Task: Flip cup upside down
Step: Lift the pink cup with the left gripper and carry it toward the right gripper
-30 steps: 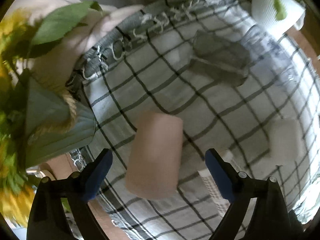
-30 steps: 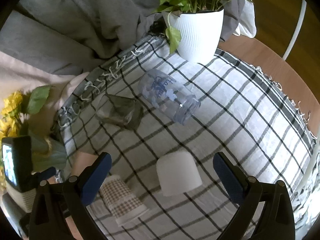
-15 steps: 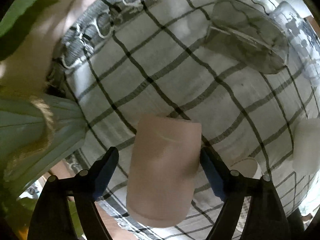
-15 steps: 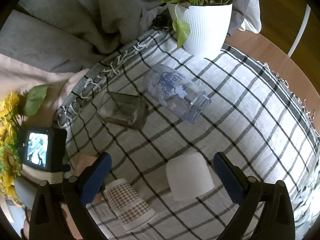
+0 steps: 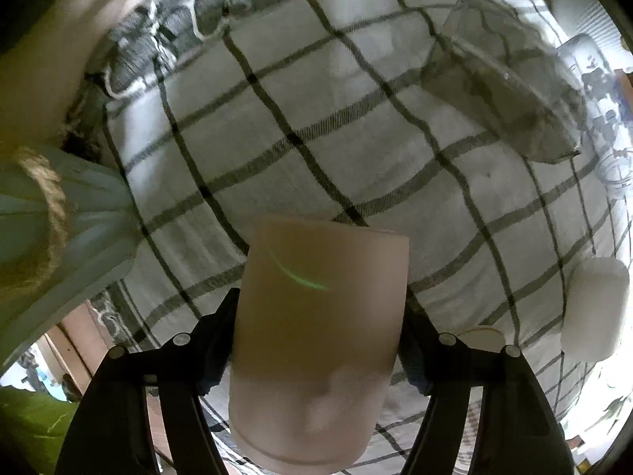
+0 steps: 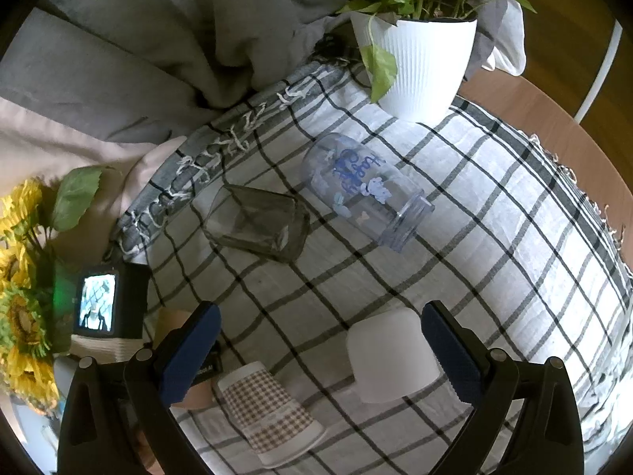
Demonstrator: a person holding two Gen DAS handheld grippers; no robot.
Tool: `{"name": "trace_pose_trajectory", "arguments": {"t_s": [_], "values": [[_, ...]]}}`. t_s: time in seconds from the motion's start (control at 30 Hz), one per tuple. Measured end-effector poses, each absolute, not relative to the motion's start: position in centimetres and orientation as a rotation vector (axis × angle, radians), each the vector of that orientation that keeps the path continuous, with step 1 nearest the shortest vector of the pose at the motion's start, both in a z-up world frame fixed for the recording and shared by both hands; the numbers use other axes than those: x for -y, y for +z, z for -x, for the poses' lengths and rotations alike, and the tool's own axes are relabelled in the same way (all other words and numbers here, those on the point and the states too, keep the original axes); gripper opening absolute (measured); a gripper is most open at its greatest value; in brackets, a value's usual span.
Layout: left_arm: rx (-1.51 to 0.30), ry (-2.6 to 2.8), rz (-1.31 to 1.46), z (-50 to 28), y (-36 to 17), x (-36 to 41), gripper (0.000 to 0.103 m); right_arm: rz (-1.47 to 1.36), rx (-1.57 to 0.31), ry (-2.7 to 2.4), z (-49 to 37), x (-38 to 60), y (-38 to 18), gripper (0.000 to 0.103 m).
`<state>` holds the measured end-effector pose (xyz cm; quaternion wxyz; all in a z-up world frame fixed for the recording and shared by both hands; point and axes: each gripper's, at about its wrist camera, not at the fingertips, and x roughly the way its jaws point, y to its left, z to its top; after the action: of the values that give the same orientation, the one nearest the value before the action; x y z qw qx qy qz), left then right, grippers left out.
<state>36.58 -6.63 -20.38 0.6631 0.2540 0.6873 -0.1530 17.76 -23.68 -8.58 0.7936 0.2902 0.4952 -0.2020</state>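
Note:
A pink cup (image 5: 316,340) lies on its side on the checked cloth (image 5: 300,146). My left gripper (image 5: 318,336) is shut on the pink cup, one finger on each side. In the right wrist view only a sliver of the pink cup (image 6: 172,316) shows, behind my gripper's left finger. My right gripper (image 6: 320,352) is open and empty above the cloth, with a white cup (image 6: 389,354) standing upside down between its fingers, lower down.
A checked paper cup (image 6: 269,415), a grey glass (image 6: 257,223) and a clear printed bottle (image 6: 364,194) lie on their sides. A white plant pot (image 6: 419,59) stands at the back. A green vase (image 5: 47,229) of sunflowers (image 6: 19,277) stands left.
My left gripper has moved forward around the pink cup and closed on it. My right gripper has drifted slightly and stays open.

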Motion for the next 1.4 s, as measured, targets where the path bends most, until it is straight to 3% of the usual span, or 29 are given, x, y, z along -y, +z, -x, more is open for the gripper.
{"name": "trace_pose_trajectory", "arguments": {"t_s": [0.4, 0.73, 1.1, 1.4], "values": [[-1.431, -0.411, -0.425, -34.0, -11.9, 9.1, 0.07, -0.621, -1.013, -0.418, -15.6, 25.4, -6.6, 0.102], [-1.299, -0.363, -0.239, -22.7, -7.0, 9.2, 0.07, -0.562, -1.019, -0.373, -11.6, 27.6, -5.4, 0.102], [-1.292, -0.237, -0.066, -14.5, -8.0, 8.2, 0.07, -0.458, -1.105, -0.278, -7.7, 28.1, -7.2, 0.102], [-1.393, -0.192, 0.093, -9.2, -13.0, 10.3, 0.07, -0.322, -1.194, -0.235, -4.6, 30.2, -9.5, 0.102]]}}
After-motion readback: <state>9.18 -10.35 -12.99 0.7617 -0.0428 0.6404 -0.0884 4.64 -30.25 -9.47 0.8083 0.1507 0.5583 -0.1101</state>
